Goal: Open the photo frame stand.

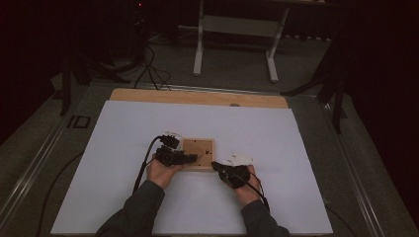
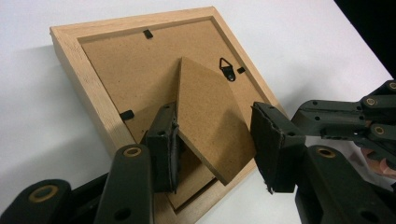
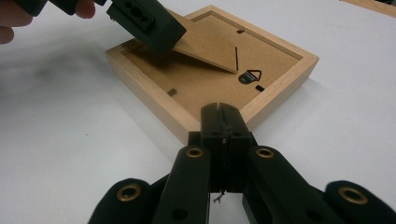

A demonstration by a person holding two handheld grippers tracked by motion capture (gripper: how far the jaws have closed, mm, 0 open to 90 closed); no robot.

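Left claw [image 2: 215, 140] straddles the stand [image 2: 210, 121] without gripping, right claw [image 3: 223, 122] clenched against the frame [image 3: 140, 77]; I risk snapping its hinge by yanking.

A small square picture frame [image 1: 197, 153] of pale wood lay face down near the middle of the white table [image 1: 123, 148], closer to its near edge. Its brown fibreboard back [image 2: 135, 70] faced up, with black clips and a triangular hanger [image 2: 228, 70]. The wedge-shaped stand flap [image 2: 210, 116] was tilted up off the back
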